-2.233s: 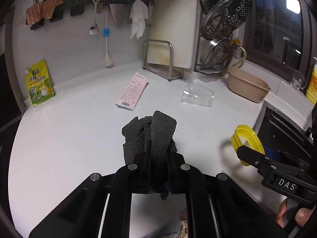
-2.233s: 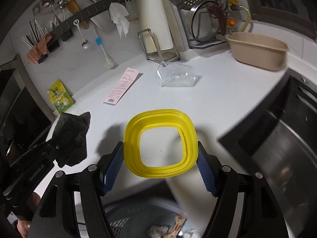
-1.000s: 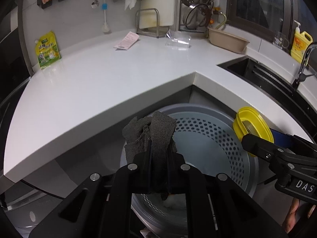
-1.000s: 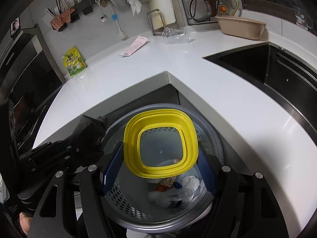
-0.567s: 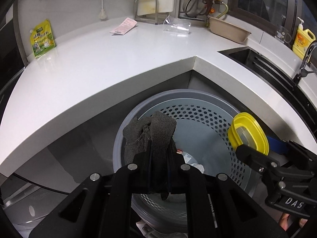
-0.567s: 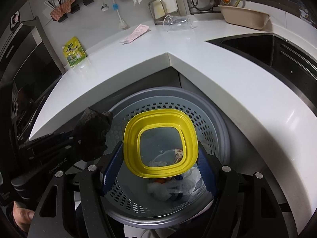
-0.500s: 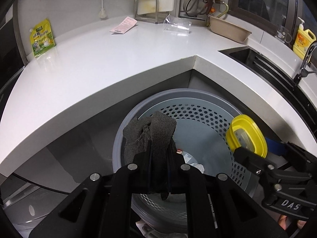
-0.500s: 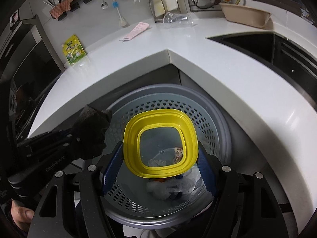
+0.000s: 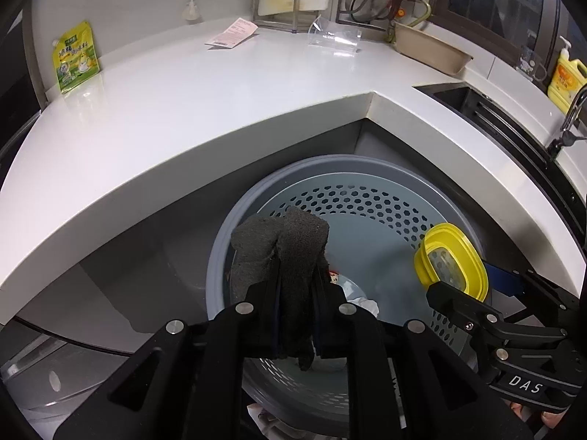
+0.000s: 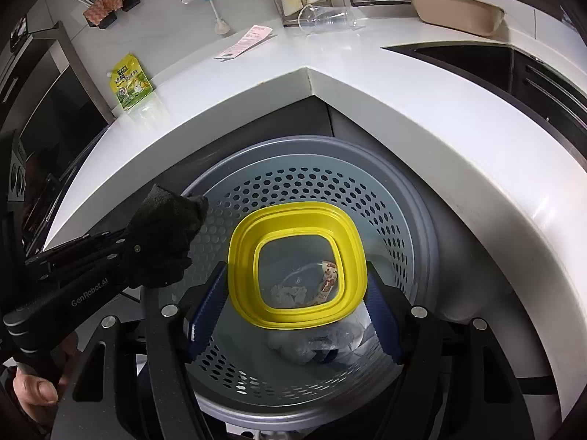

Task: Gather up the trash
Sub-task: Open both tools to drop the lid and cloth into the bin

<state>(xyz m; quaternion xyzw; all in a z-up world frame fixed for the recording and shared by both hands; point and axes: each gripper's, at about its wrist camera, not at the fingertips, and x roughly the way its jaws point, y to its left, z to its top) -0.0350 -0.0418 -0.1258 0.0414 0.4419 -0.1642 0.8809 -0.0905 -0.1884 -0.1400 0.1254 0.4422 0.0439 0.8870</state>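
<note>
The left tool (image 9: 297, 293) is pinching a dark grey sponge (image 9: 284, 249), held above the near-left rim of the grey perforated bin (image 10: 414, 220) that stands on the floor in the inner corner of the white tabletop (image 9: 183, 110). The right tool (image 10: 293, 293) grips a yellow-rimmed clear lid (image 10: 297, 264) between its blue pads (image 10: 205, 308), directly over the bin's opening. Inside the bin lie crumpled wrappers and plastic (image 10: 312, 341). Far from the bin, toward the wall, the tabletop carries a pink slip (image 9: 232, 33), a clear plastic cup on its side (image 10: 324, 18) and a yellow-green pouch (image 9: 75, 58).
</note>
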